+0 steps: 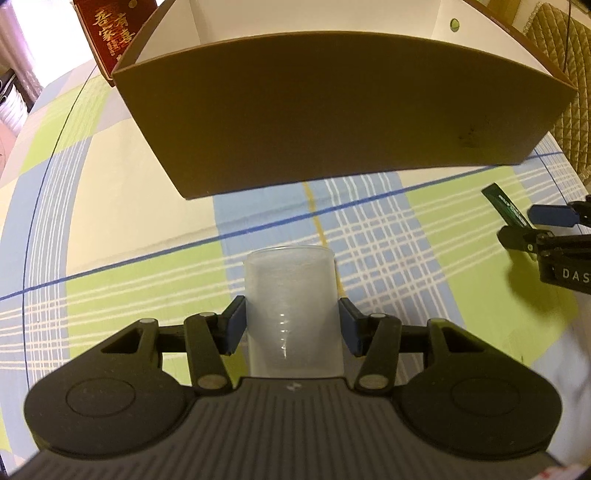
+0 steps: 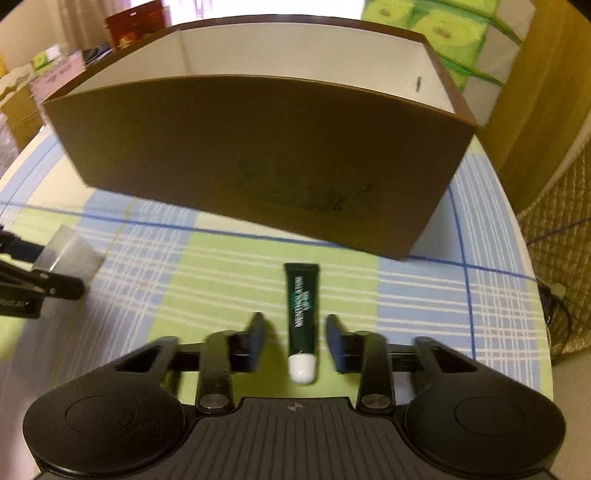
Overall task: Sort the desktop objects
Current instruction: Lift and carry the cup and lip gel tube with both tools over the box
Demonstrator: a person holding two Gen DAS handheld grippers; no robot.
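Note:
My left gripper (image 1: pixel 291 325) is shut on a frosted clear plastic cup (image 1: pixel 291 306), held upright between its blue pads in front of the brown box (image 1: pixel 332 122). My right gripper (image 2: pixel 295 341) is open, its fingers on either side of a dark green tube with a white cap (image 2: pixel 301 314) that lies on the checked tablecloth. The tube (image 1: pixel 504 205) and the right gripper (image 1: pixel 532 227) also show at the right edge of the left wrist view. The cup (image 2: pixel 68 251) and the left gripper show at the left edge of the right wrist view.
The brown box (image 2: pixel 258 155) has white inner walls and an open top, and stands across the table behind both grippers. A red box with gold writing (image 1: pixel 107 33) stands behind it on the left. A quilted chair (image 1: pixel 565 85) is at the right.

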